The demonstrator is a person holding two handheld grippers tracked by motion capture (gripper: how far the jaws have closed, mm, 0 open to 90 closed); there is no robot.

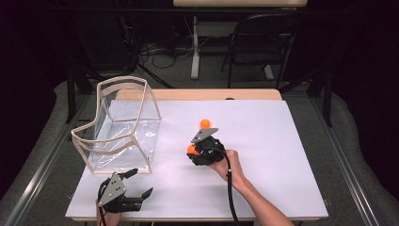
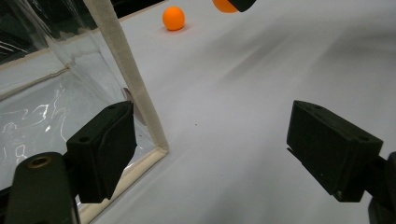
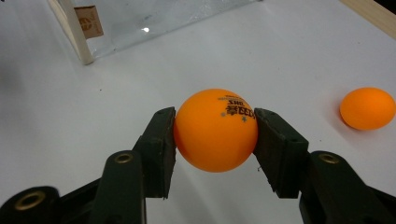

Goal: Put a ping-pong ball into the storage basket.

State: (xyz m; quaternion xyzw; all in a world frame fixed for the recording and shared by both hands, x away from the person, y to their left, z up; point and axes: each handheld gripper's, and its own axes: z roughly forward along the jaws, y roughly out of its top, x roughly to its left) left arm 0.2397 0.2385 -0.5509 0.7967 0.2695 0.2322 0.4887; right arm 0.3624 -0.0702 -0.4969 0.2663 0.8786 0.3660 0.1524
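The ball (image 3: 215, 130) is sitting pinched between the right tongs (image 3: 215, 140), just above the white desk (image 1: 263, 179) mid-sheet, the right hand (image 1: 229, 165) reaching forward from below. A second ball (image 1: 205, 124) is lying just beyond. The left tongs (image 2: 210, 149) are resting spread wide beside the clear bag (image 1: 123, 127).

White sheet (image 1: 263, 141) covers the light wooden tabletop (image 1: 197, 94); wood strip shows at far edge. Second loose orange ping-pong ball (image 1: 205, 123) lies on the sheet near mid-table. Behind the table: black folding chair (image 1: 263, 42), pale table leg (image 1: 195, 47), tangle of dark cables (image 1: 160, 52) on grey floor. Room beyond is dark.
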